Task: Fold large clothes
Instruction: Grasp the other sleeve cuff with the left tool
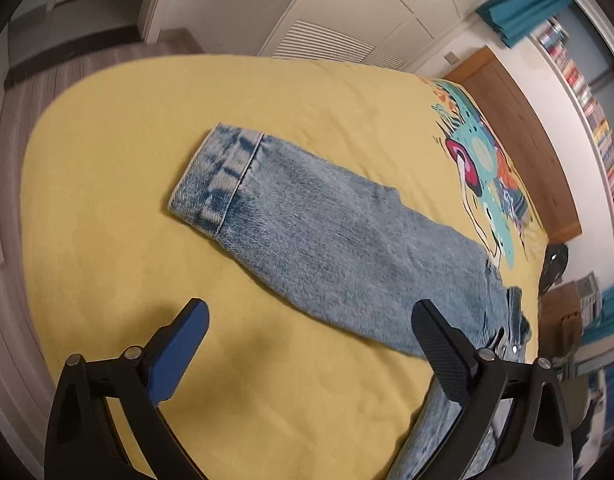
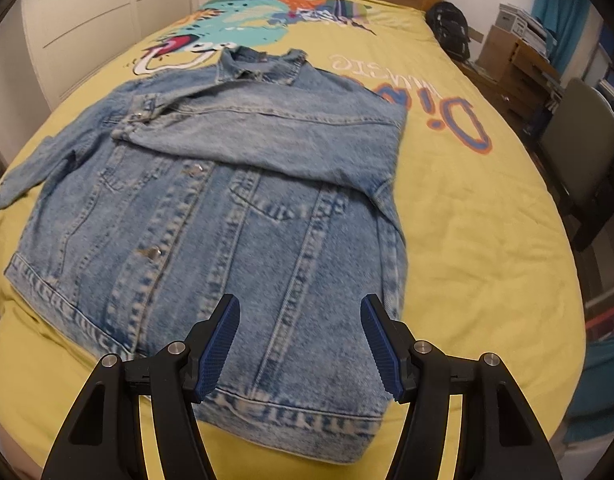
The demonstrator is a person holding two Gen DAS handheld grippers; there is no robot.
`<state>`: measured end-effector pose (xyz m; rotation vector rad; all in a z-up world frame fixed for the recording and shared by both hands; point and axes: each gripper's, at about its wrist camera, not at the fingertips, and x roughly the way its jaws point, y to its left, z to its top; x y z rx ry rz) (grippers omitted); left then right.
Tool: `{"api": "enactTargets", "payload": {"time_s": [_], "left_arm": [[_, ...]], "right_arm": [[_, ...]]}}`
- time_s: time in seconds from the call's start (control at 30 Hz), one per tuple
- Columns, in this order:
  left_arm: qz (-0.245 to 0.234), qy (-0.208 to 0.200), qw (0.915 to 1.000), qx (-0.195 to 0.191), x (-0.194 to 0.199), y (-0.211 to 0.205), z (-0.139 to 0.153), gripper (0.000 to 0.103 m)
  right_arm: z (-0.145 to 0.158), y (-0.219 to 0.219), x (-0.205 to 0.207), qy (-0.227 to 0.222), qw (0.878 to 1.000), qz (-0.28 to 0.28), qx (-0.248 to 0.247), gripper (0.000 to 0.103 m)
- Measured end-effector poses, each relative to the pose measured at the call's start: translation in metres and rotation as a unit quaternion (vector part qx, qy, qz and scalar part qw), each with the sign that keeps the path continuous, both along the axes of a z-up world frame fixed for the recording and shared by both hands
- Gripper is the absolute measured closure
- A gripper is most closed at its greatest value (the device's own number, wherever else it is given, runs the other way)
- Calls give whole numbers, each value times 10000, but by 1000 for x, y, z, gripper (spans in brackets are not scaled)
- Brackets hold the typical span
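Across the yellow bedspread (image 2: pixel 487 240), the faded blue denim jacket (image 2: pixel 227 208) is lying flat, one sleeve folded across it and the other sleeve (image 1: pixel 307 216) stretched toward the left of the left wrist view, seemingly awaiting folding, while the left gripper (image 1: pixel 311 344) and right gripper (image 2: pixel 299 344) are hovering wide open, gripping nothing.

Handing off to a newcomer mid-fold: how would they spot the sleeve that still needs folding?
On the yellow printed bedspread lies a light-blue denim jacket. One sleeve is already folded across its chest; the other sleeve stretches straight out flat onto bare yellow fabric, ending in a turned-back cuff.

Black hand-held gripper (image 2: pixel 300 344), blue ribbed pads (image 2: pixel 219 350)
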<state>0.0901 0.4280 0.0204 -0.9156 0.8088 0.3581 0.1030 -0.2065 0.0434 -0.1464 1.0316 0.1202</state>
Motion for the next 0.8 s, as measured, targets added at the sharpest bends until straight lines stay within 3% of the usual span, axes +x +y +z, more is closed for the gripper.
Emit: {"api": "enactTargets", "payload": {"time_s": [0.1,0.23,0.47,0.6,0.8], "left_arm": [[73,-2,9998,-165,0,9,-10,15],[117,-57,9992,-366,1,20,-23,34],[309,-250,9970,-663,-10,37,-37,37],[388,-459,9945,-854,-15,48,-38,49],[604,-618,9905,-1070,-20,62,-43,49]], "right_arm": [[-3,-4,-1,58,10000,-71,-36,38],[-10,-6,-2,164,9997,-135,-113,39],[-15,-5,-1,228,9995,-139,-187,39],[-20,-4,-1,304,9992,-129,-223,39],[-25,0,-2,364,9990,-75,-252,39]]}}
